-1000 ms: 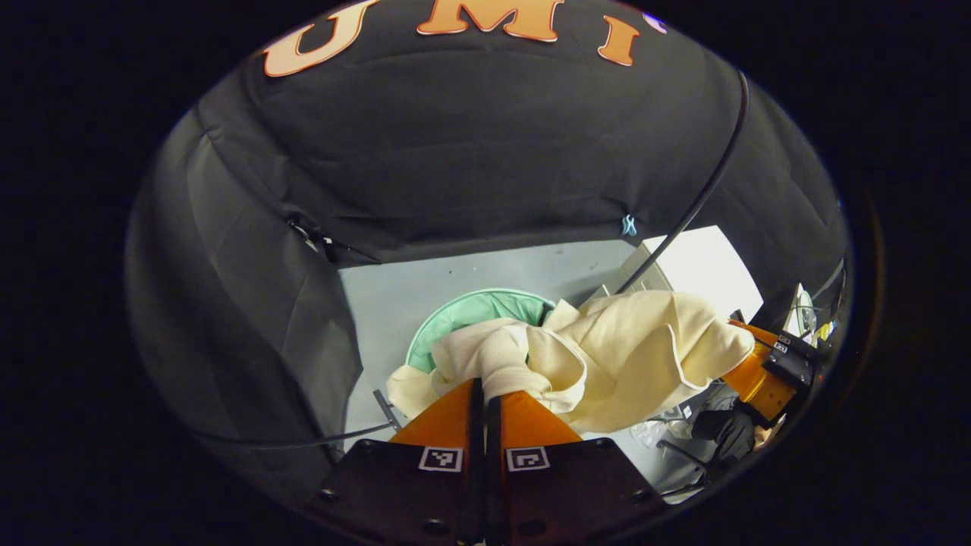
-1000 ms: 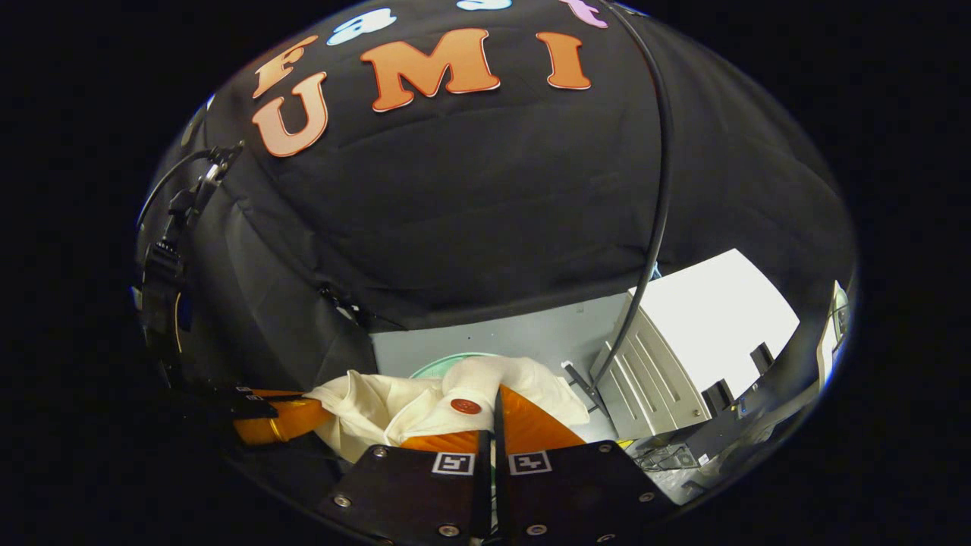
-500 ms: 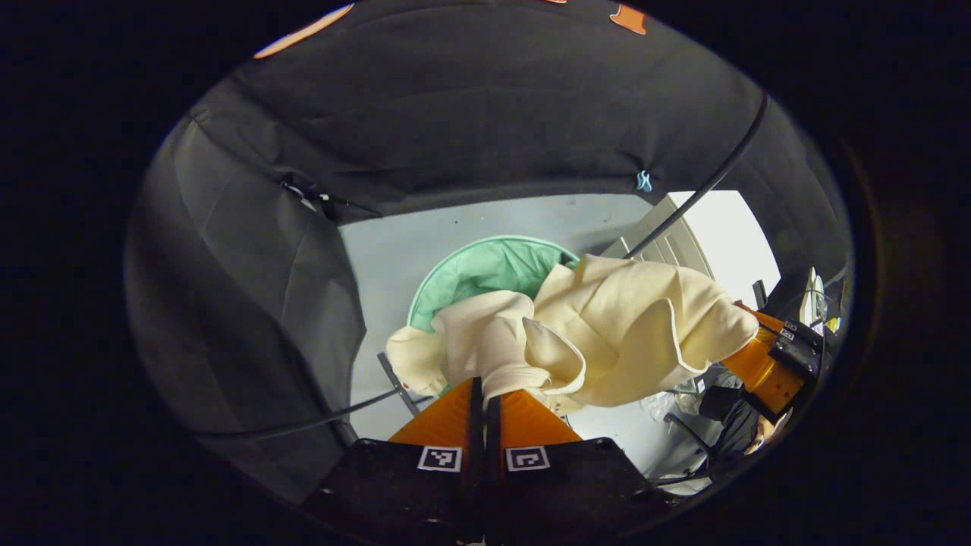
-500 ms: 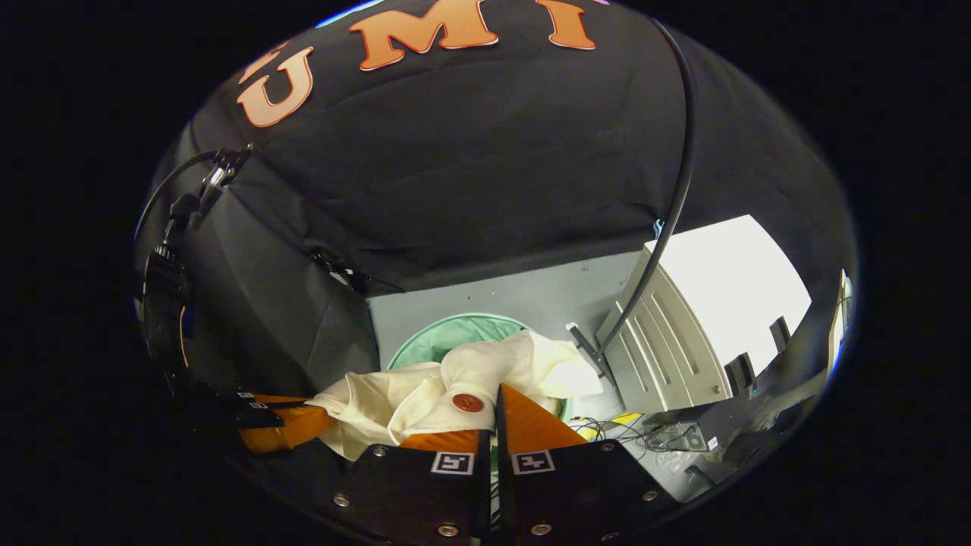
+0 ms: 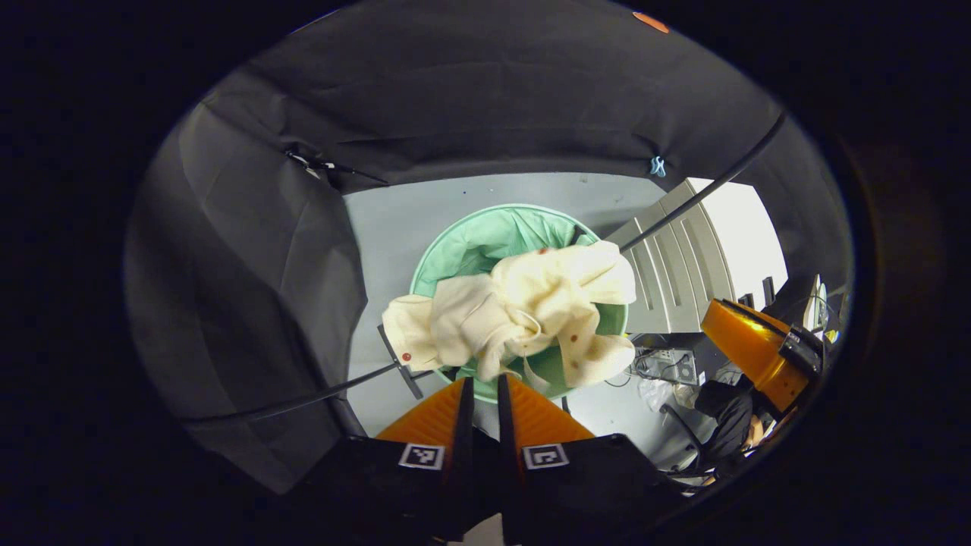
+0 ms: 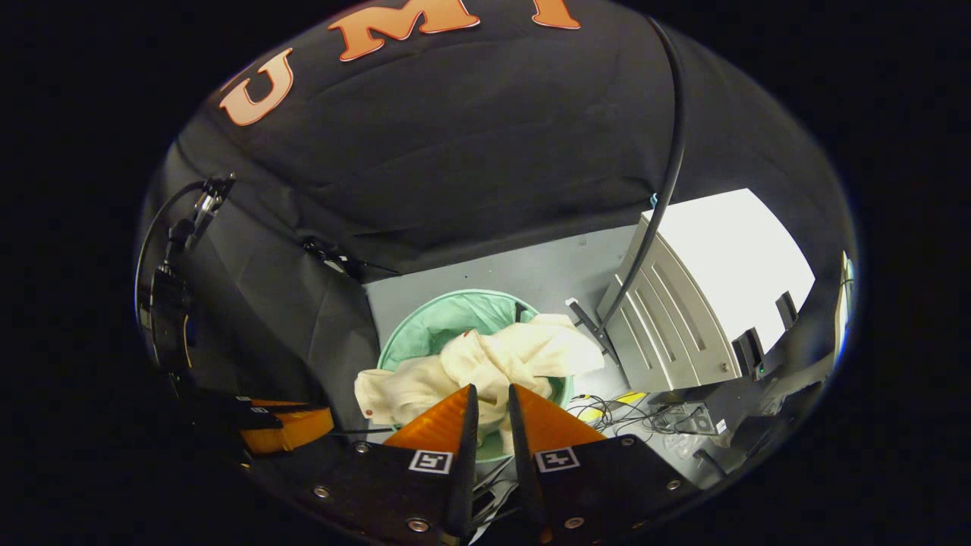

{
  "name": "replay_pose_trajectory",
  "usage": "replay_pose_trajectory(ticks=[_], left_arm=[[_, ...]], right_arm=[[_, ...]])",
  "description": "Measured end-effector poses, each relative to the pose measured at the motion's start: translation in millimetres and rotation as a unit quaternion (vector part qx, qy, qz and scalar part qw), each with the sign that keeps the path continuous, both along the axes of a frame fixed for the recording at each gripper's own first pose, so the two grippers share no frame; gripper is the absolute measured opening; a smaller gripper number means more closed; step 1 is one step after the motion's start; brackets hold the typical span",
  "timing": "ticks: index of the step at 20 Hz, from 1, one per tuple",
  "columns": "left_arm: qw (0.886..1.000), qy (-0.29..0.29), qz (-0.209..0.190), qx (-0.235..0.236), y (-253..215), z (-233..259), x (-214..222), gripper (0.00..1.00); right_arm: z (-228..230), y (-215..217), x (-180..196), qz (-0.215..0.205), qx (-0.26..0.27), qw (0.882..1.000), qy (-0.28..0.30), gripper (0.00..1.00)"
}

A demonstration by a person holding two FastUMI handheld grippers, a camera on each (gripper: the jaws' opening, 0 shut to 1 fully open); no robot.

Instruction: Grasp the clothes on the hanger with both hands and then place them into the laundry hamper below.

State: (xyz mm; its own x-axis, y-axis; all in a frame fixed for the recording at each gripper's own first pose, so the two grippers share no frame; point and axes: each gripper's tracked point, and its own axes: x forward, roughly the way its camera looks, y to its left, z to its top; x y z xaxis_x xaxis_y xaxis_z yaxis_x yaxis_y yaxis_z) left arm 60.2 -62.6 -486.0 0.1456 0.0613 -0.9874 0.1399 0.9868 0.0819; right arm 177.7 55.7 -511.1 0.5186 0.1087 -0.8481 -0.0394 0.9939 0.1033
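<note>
Below both grippers, the cream clothes (image 5: 523,311) lie bunched across the mouth of the round green laundry hamper (image 5: 463,250), which stands on the pale grey floor (image 5: 394,220). Part of the fabric sits inside the hamper and part droops over its near rim, with one fold hanging off the left edge. Small red buttons dot the cloth. No brand or readable label shows on the garment or hamper; the only printed marks are the square black-and-white tags (image 5: 421,456) on the gripper bodies.

From the left gripper view, the left gripper (image 5: 482,383) hangs above the hamper with its fingers slightly parted and nothing between them. The right gripper (image 5: 747,345) shows off to the right side, held by a gloved hand (image 5: 724,425). From the right gripper view, the right gripper (image 6: 489,390) likewise has a narrow gap between its fingers, free of the clothes (image 6: 485,364), which appear to lie just beyond its tips, though the fisheye makes the clearance hard to judge.

A thin black rod (image 5: 698,201) slants up past a white slatted cabinet (image 5: 683,273) beside the hamper.
</note>
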Motion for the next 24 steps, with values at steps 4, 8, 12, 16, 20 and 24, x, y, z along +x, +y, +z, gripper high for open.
replay_pose_trajectory(ticks=[4, 8, 12, 16, 20, 24], left_arm=[[1.000, -0.003, 0.005, -0.011, -2.0, 1.3, -4.2, 0.98], [1.000, -0.002, 0.010, -0.010, 1.9, 1.5, -13.6, 0.96], [1.000, -0.006, 0.020, -0.013, 8.5, 6.9, -24.3, 0.92], [0.999, -0.017, 0.027, -0.027, 11.7, 26.3, -36.6, 0.96], [0.998, -0.039, 0.040, -0.026, 27.1, 48.6, -51.6, 0.92], [0.997, -0.053, 0.050, -0.028, 40.4, 66.8, -68.0, 0.96]], right_arm=[[3.6, 0.7, -5.9, 0.005, -0.003, 1.000, -0.005, 0.52], [10.6, -0.5, -9.0, 0.009, -0.005, 1.000, -0.020, 0.81], [19.0, 0.4, -18.0, 0.011, -0.006, 1.000, -0.026, 0.95], [30.4, 0.4, -32.4, 0.014, -0.001, 0.999, -0.032, 0.95], [49.5, -10.2, -50.6, 0.017, -0.006, 0.999, -0.043, 0.95], [74.2, -32.9, -71.6, -0.016, 0.002, 0.999, -0.052, 0.95]])
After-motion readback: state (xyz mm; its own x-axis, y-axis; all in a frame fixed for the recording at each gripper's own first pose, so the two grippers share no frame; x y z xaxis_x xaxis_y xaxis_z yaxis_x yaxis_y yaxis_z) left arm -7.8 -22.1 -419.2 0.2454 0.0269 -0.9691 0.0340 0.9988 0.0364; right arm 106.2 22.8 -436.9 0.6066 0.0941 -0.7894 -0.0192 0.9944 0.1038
